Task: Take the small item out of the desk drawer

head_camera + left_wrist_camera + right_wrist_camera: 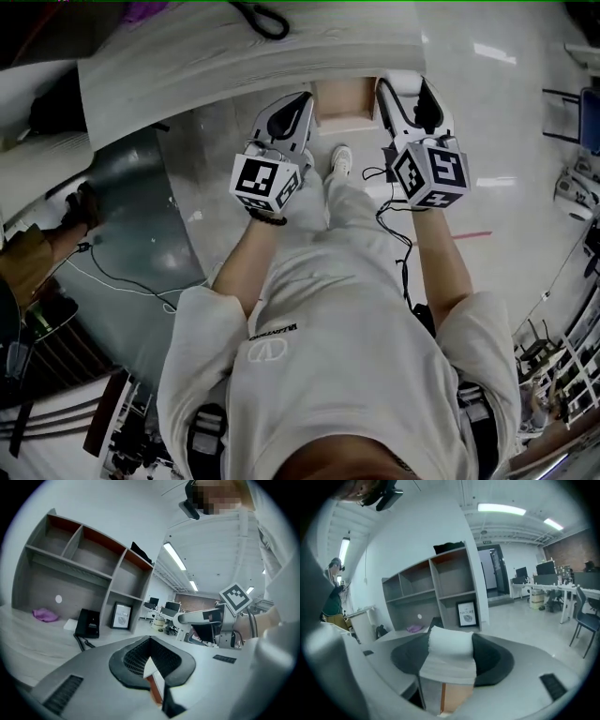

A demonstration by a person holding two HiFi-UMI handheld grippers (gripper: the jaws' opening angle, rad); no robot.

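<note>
The desk drawer [345,98] stands pulled out under the pale desk top [234,56], its tan wooden inside facing up. No small item shows in it. My left gripper [302,98] hangs at the drawer's left front corner. In the left gripper view its jaws [152,667] stand close together, with only a sliver of the drawer's edge [154,688] between them. My right gripper [408,94] is at the drawer's right side, open. Its pads [449,653] stand apart on either side of a white wood-grain edge [449,670] with tan wood below.
On the desk stand a grey shelf unit [79,559], a black phone [87,623], a framed picture [122,616] and a purple cloth [45,615]. My shoe [341,159] is below the drawer. Another person's arm [37,248] is at the far left.
</note>
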